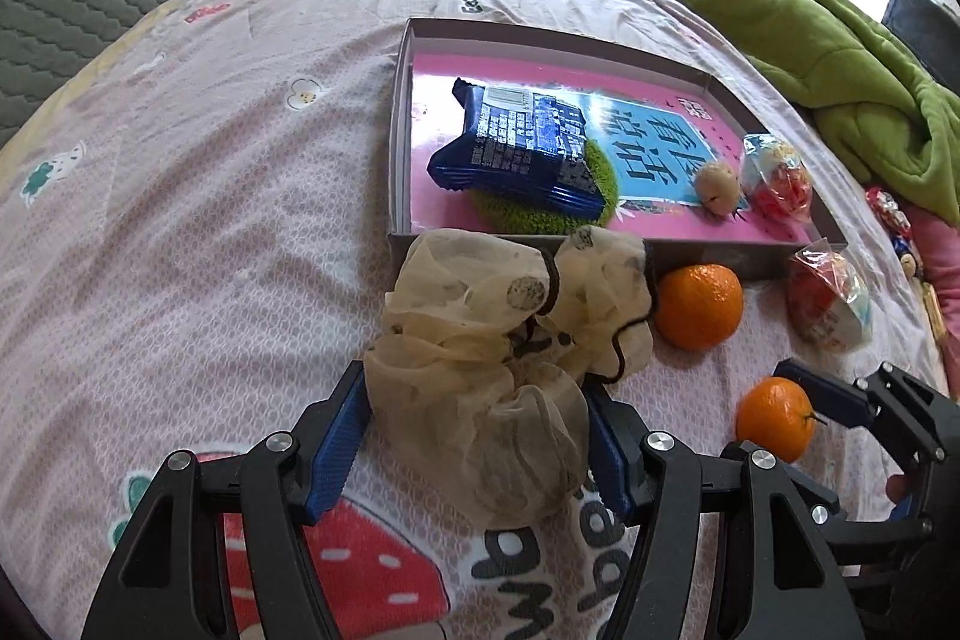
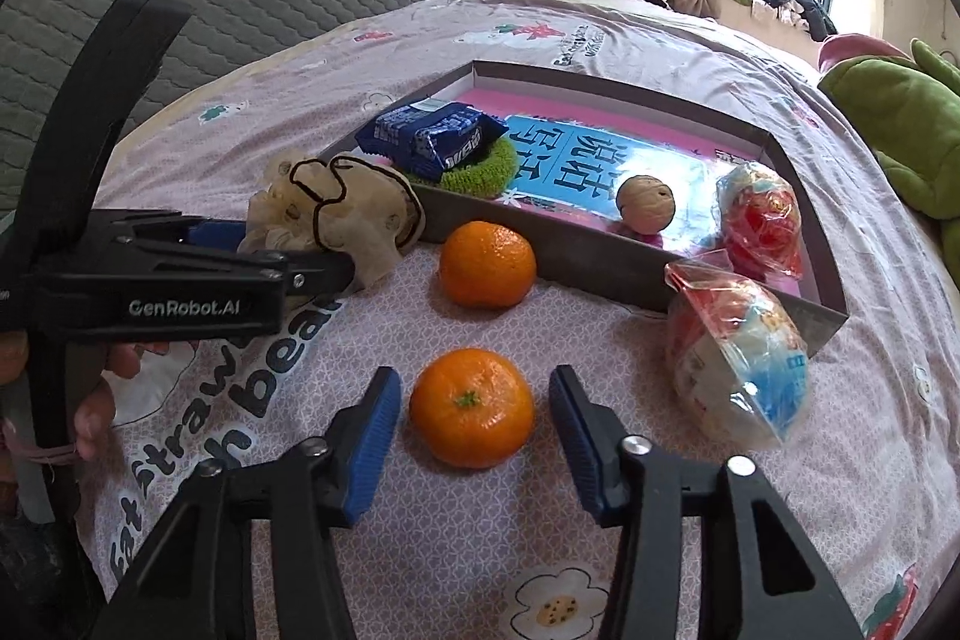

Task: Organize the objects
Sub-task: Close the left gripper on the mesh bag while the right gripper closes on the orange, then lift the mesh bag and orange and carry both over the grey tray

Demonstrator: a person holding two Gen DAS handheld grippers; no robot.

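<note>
Left wrist view: the left hand-held gripper (image 1: 480, 445) straddles a crumpled beige mesh bag (image 1: 498, 358) lying on the bed (image 1: 180, 196), its blue pads (image 1: 337, 451) spread wide on either side of the bag's near end; the cloth brushes both pads, but whether they press it cannot be told. The bag's far end, tied with a black cord, lies against the near wall of a shallow grey box (image 1: 401, 124). Inside the box, on a pink and blue book cover, a blue snack pack (image 1: 516, 142) sits on a green scrubber (image 1: 540, 211), with a walnut (image 1: 717, 187) and a red candy packet (image 1: 777, 178) toward the right. Just outside the box's near wall lie an orange (image 1: 699, 307) and a second packet (image 1: 831, 301). Right wrist view: the right hand-held gripper (image 2: 474, 430) brackets a second orange (image 2: 472, 407) on the bed, its pads (image 2: 375, 436) apart with a clear gap on each side of the fruit, nothing clamped. This orange rests nearer the camera than the other one, which sits just beside the box. A person's hand (image 2: 90, 388) grips the handle of the left tool at the frame's left edge. A green blanket (image 1: 840, 70) lies heaped at the right of the bed.
</note>
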